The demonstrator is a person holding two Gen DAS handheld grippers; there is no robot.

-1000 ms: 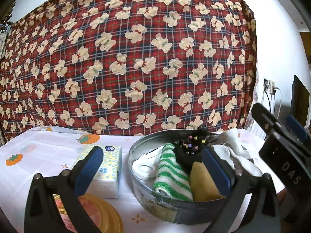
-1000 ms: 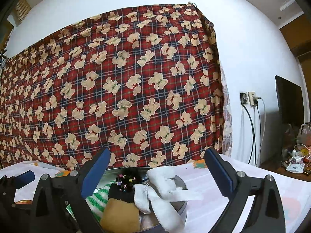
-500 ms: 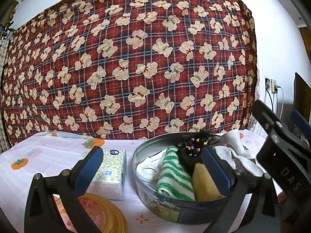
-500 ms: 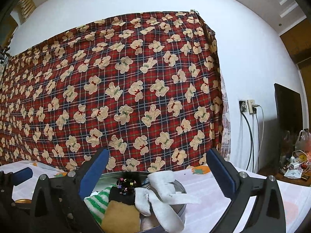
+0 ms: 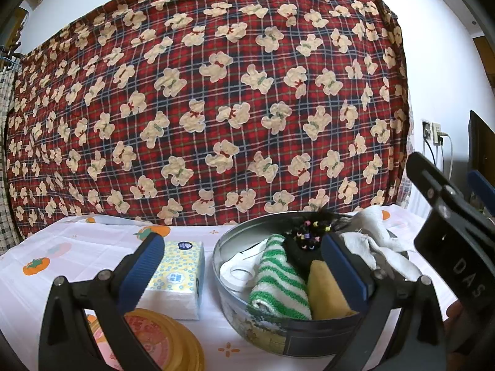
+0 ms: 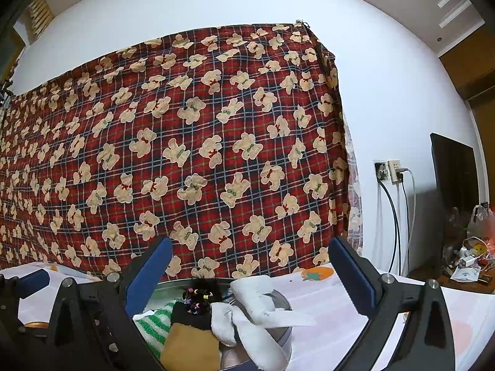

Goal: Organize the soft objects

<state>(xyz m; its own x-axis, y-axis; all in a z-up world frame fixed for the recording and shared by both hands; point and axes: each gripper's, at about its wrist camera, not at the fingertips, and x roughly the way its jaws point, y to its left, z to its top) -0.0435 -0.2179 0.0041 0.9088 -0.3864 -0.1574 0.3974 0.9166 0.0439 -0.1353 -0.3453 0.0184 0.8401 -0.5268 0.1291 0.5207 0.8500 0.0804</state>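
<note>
A round metal tin (image 5: 266,334) stands on the table and holds a green-striped rolled cloth (image 5: 278,284), a yellow sponge (image 5: 324,293), a black item with coloured beads (image 5: 309,235), a white tape roll (image 5: 238,270) and a white cloth (image 5: 377,241) draped over its rim. My left gripper (image 5: 241,266) is open and empty, raised in front of the tin. My right gripper (image 6: 250,272) is open and empty above the tin (image 6: 284,303), where the white cloth (image 6: 256,306) hangs over the edge. The right gripper's body (image 5: 454,241) shows at the right of the left wrist view.
A tissue pack (image 5: 179,275) lies left of the tin. A yellow lid (image 5: 161,340) lies at the front left. A plaid bear-print cloth (image 5: 216,108) hangs behind the table. Wall sockets with cables (image 6: 389,173) and a dark screen (image 6: 454,191) are at the right.
Both grippers have tilted and lifted upward, so the tin and table sit lower in both views. Both stay open and empty.
</note>
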